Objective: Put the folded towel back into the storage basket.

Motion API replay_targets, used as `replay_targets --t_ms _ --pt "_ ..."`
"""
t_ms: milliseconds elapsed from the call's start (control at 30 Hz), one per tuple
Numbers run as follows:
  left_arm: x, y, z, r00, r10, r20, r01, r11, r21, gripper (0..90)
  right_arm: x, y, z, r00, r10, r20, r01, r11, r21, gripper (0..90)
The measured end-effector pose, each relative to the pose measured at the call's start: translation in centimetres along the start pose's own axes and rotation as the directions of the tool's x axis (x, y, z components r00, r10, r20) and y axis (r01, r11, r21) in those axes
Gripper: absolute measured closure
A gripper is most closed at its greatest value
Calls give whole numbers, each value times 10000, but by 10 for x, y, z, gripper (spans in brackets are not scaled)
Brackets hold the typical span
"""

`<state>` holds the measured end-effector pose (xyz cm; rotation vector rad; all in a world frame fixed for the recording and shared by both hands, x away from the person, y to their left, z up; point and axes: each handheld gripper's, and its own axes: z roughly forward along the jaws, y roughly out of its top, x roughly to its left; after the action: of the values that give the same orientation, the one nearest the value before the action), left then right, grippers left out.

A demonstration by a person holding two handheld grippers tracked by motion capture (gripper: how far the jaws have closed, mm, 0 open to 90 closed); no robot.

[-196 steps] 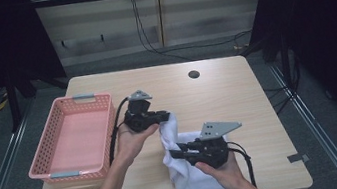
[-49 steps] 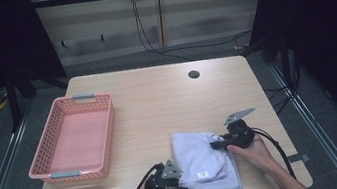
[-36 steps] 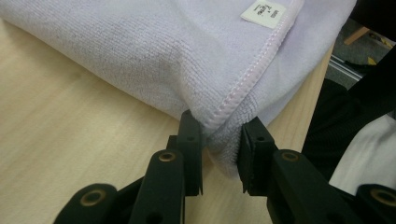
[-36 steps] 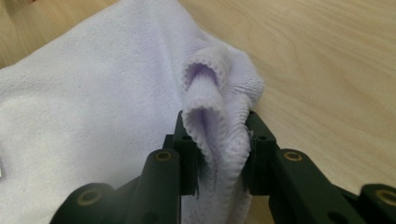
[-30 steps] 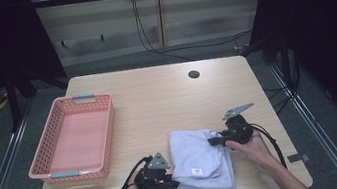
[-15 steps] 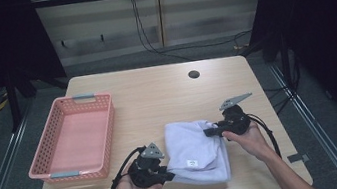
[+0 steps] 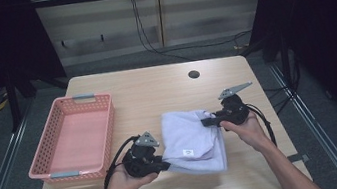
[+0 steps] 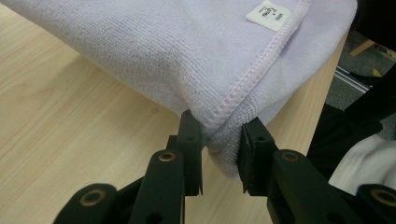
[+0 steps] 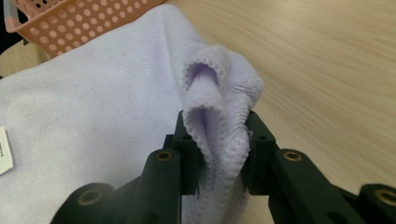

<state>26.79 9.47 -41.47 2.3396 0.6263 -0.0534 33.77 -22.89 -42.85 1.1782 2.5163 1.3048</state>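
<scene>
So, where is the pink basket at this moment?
In the high view the pink basket sits at the table's left edge, left of the lavender towel and beside the left gripper.

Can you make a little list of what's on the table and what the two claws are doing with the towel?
towel: lilac towel, folded, white tag on top
left claw: left claw pinches the towel's stitched corner
right claw: right claw pinches a bunched fold of the towel
basket: pink basket, on the table's left side, nothing in it
table: wooden table with a dark round hole near the far edge
</scene>
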Motion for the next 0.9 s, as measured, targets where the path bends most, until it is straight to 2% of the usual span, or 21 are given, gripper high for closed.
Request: replay_targets --t_ms 200,300,367,400,467,900 --pt "4 -1 -10 9999 23 -156 -26 9999 -143 732 0 13 3 9995 -119 -286 116 9999 -93 721" --pt "9 -3 -21 9997 -173 -172 166 9990 -424 732 3 23 8 9990 -197 -409 189 9996 -199 721" --pt "10 -4 -23 9996 -209 -172 201 9987 -464 732 3 28 10 9981 -227 -574 210 9993 -293 721" --pt "11 -5 -26 9998 -98 -190 89 9988 -475 732 3 28 10 9981 -227 -574 210 9993 -293 721" --pt "15 -9 -33 9992 -272 -284 251 9970 -737 732 4 36 12 9962 -325 -807 287 9984 -485 722" --pt "27 -19 -57 9956 -675 -644 595 9911 -1192 732 17 65 26 9920 -707 -1042 637 9956 -687 723"
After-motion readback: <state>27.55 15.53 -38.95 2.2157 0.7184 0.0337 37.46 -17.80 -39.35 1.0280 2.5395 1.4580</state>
